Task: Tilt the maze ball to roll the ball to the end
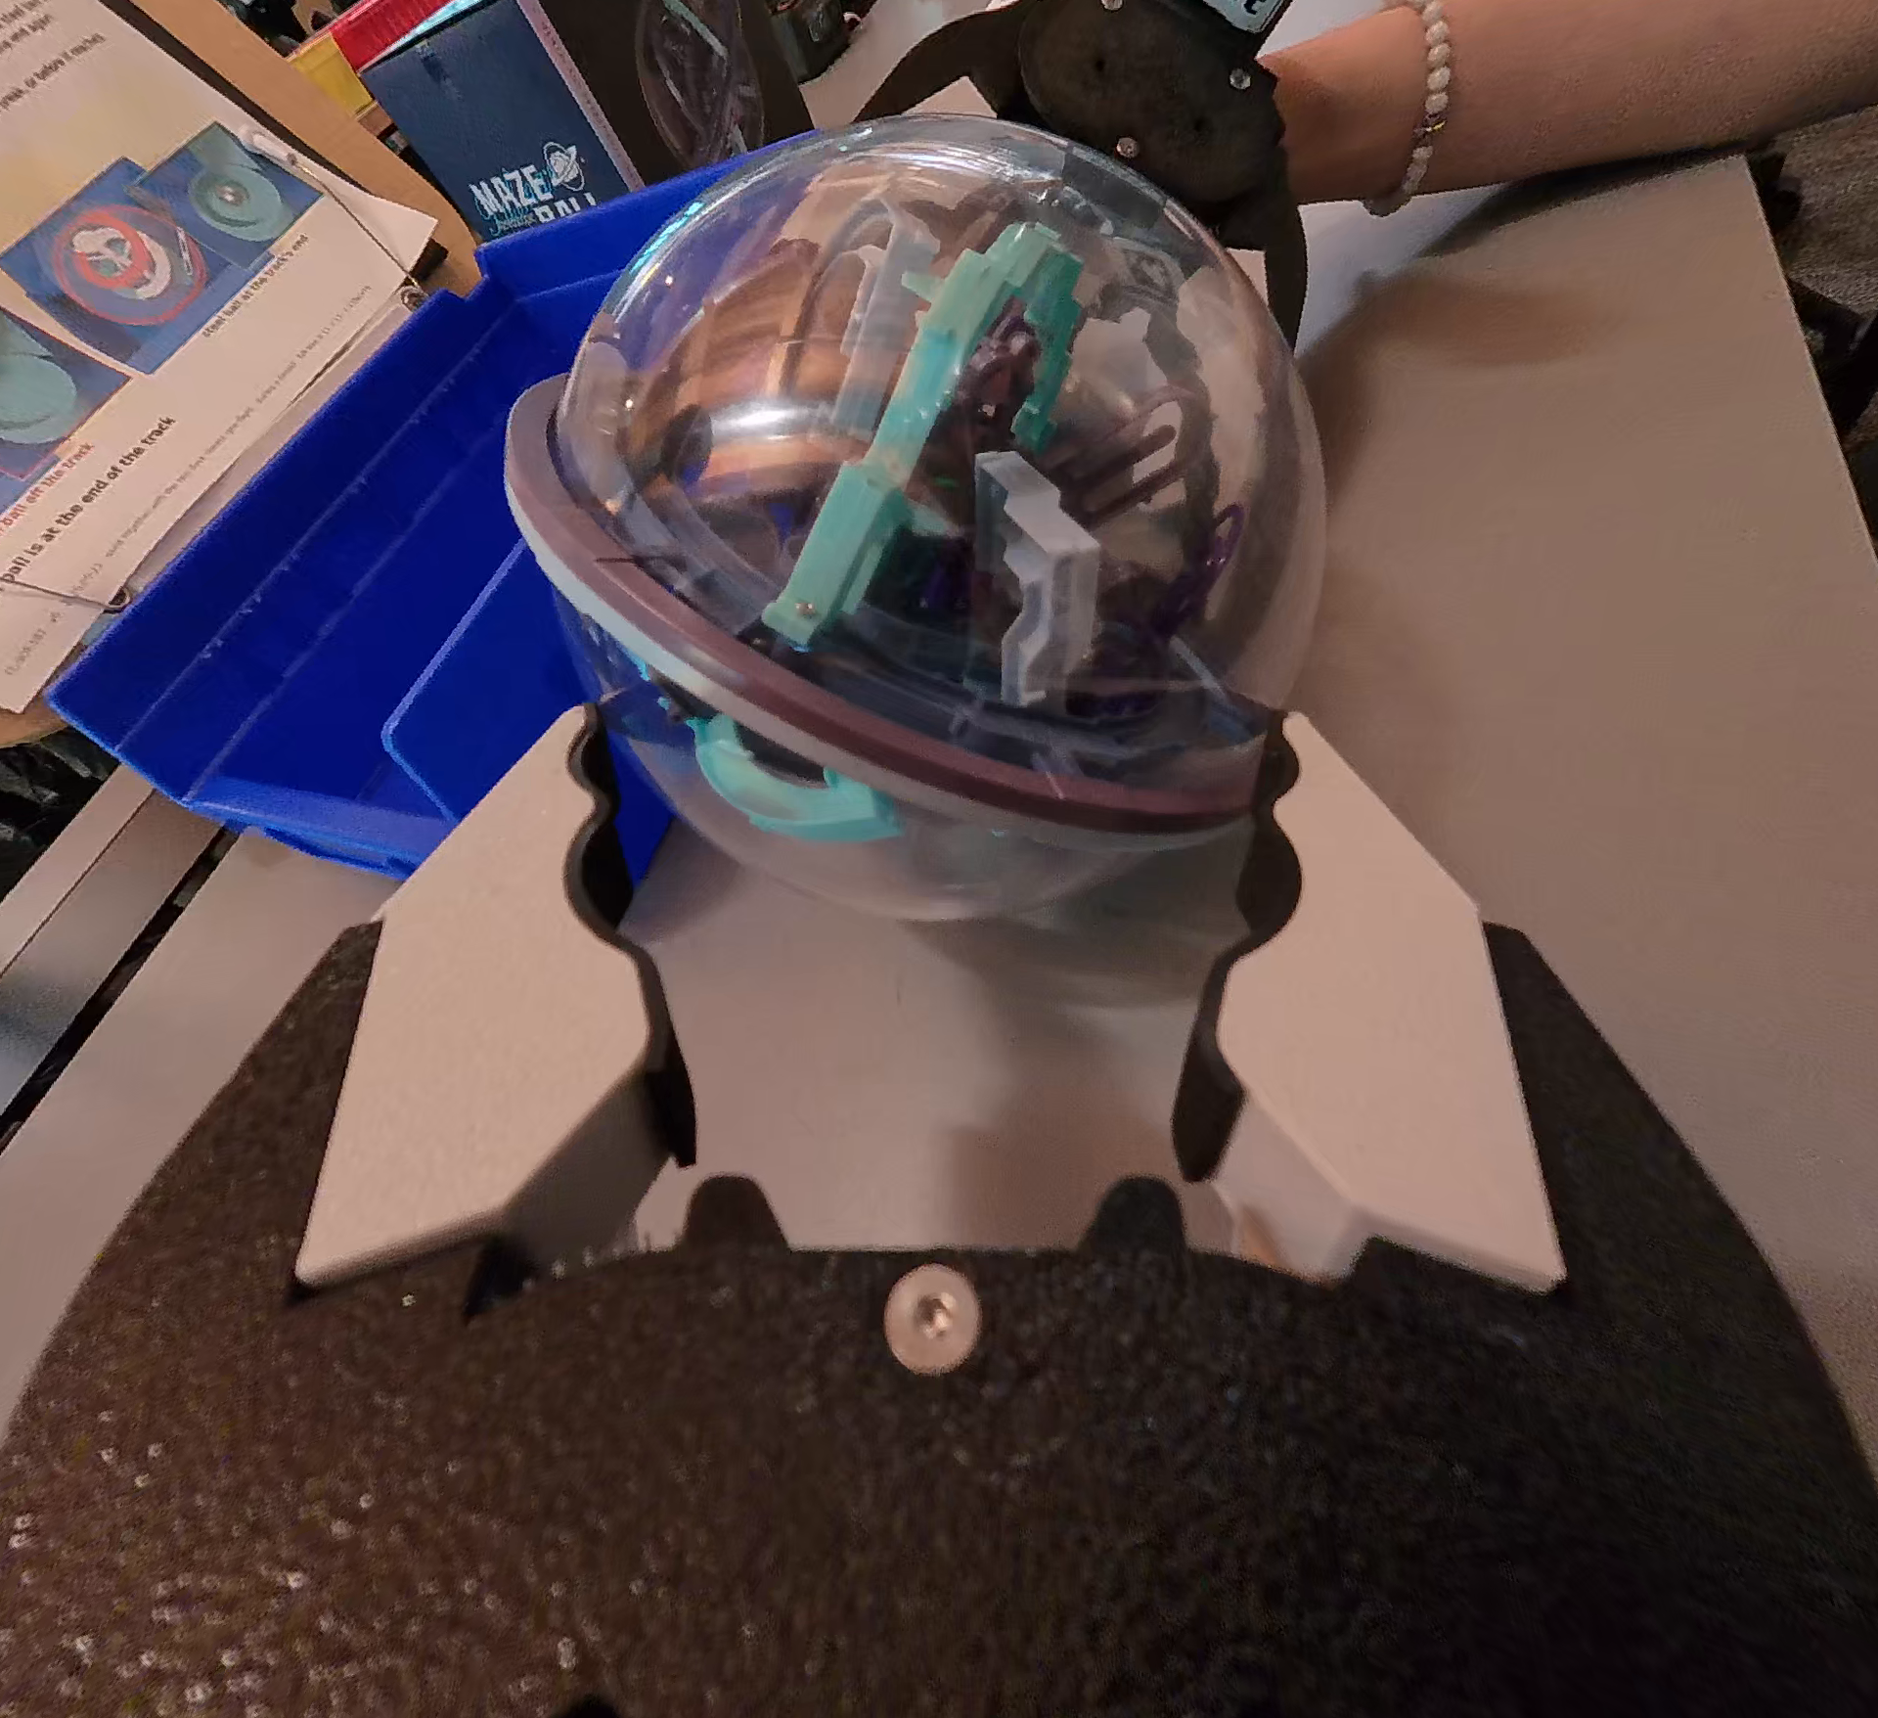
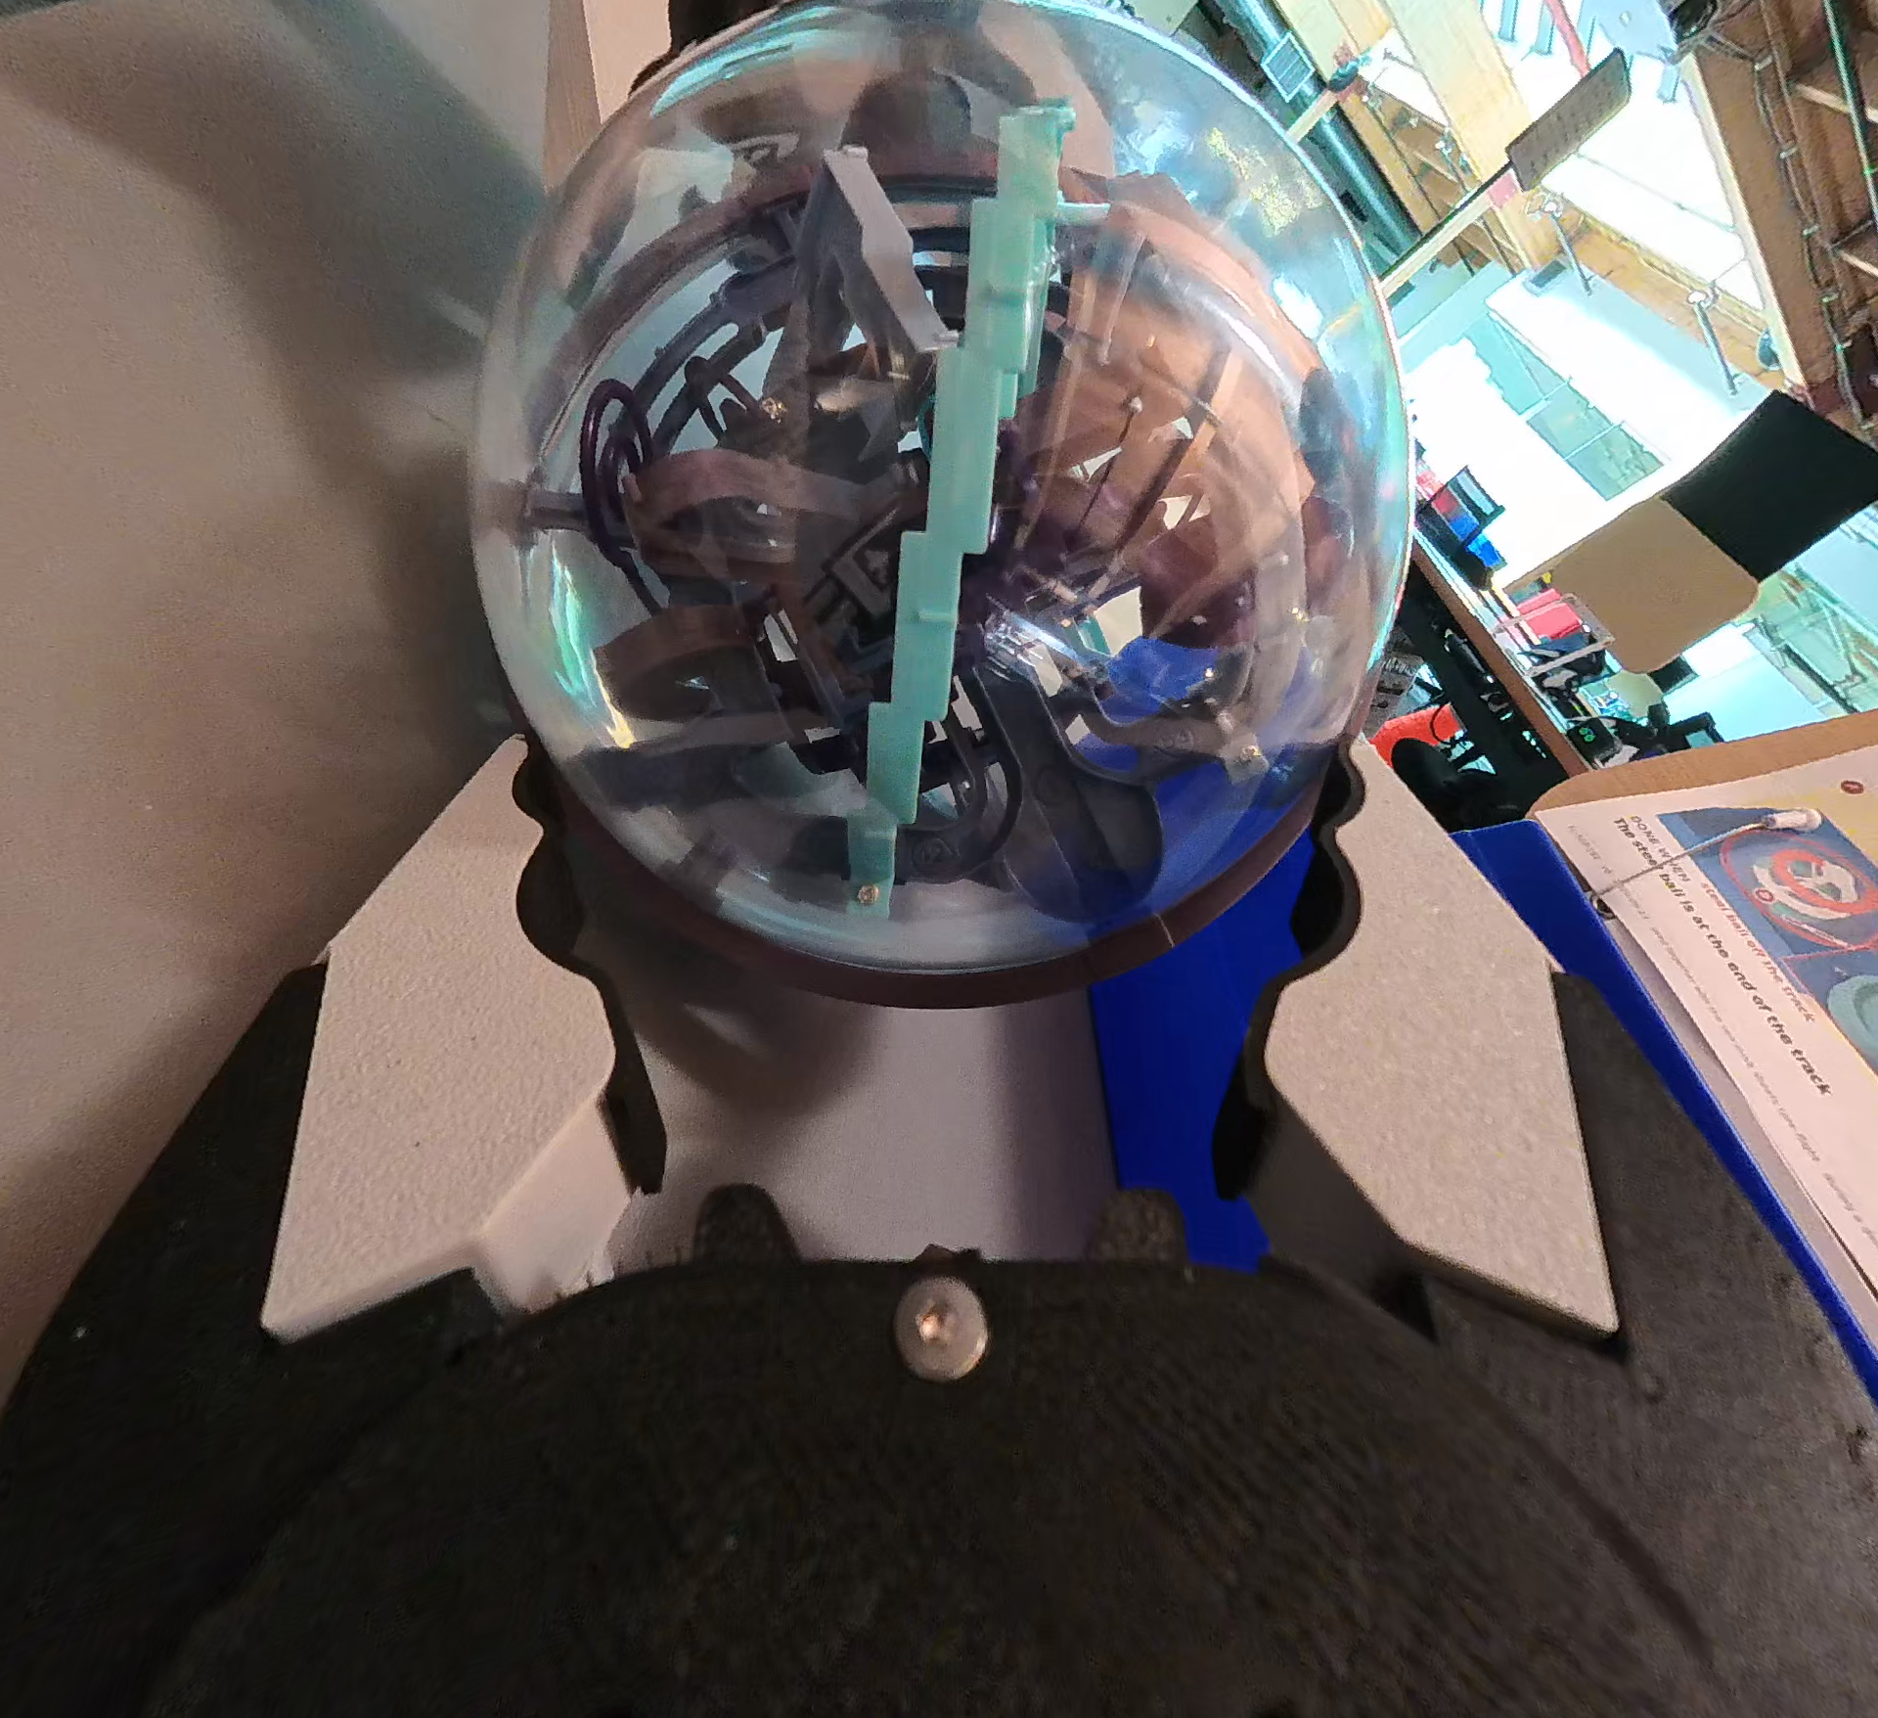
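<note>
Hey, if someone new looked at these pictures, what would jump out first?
The clear plastic maze sphere with its teal stepped track, filling the middle of both views. It is held between the left tongs and right tongs. A blue plastic bin sits on the table just beyond it.

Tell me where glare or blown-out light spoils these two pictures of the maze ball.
Left wrist view: soft streaks of reflection cross the maze ball's clear dome, and the edges bend from the wide lens. Right wrist view: the windows behind are blown out white, and pale glare veils the dome's left side.
</note>
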A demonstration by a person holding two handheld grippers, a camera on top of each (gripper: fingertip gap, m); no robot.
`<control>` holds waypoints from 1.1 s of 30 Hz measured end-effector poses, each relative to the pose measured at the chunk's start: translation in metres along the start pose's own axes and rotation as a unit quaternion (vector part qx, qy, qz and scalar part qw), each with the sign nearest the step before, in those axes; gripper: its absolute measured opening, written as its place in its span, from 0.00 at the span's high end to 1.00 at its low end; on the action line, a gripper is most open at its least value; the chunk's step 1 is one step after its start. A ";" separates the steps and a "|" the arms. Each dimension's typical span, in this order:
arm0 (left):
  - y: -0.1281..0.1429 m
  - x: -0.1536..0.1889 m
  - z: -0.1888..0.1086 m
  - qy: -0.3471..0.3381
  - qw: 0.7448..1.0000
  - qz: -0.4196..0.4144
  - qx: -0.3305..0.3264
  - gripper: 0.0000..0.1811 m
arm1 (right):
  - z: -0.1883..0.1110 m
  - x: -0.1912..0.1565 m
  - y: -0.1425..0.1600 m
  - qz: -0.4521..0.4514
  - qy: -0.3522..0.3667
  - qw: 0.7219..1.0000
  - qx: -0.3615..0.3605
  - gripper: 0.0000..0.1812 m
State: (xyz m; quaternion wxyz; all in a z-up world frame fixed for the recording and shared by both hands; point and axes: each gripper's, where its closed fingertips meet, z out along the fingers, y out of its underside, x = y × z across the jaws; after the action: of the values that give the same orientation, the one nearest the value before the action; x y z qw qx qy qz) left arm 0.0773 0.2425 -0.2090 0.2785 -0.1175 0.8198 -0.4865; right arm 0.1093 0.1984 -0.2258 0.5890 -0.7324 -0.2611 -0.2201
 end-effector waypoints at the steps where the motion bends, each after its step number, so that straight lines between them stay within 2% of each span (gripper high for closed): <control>1: 0.000 0.000 0.000 0.000 1.000 0.000 0.000 0.34 | 0.000 0.000 0.000 0.001 0.000 1.000 0.000 0.22; 8: -0.001 0.000 0.001 0.003 1.000 -0.011 0.002 0.34 | -0.002 -0.001 0.001 0.014 -0.005 1.000 -0.013 0.22; 12: 0.000 0.000 0.004 0.009 0.999 -0.046 0.003 0.34 | -0.003 -0.001 -0.011 0.103 -0.024 0.994 0.017 0.19; 17: -0.002 0.000 0.007 0.000 0.999 -0.042 0.012 0.34 | -0.004 0.000 -0.014 0.146 -0.030 0.989 0.023 0.19; 26: -0.004 -0.002 0.012 -0.027 1.000 0.000 -0.004 0.34 | -0.002 0.003 0.002 0.073 0.005 0.996 -0.040 0.15; 33: -0.006 0.000 0.013 -0.028 1.000 -0.006 0.007 0.34 | -0.004 0.002 0.001 0.079 0.001 0.997 -0.021 0.15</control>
State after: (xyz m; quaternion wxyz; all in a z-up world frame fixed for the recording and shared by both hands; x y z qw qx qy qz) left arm 0.0844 0.2297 -0.2085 0.2997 -0.1340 0.8076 -0.4899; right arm 0.1117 0.1948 -0.2242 0.5890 -0.7630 -0.1971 -0.1789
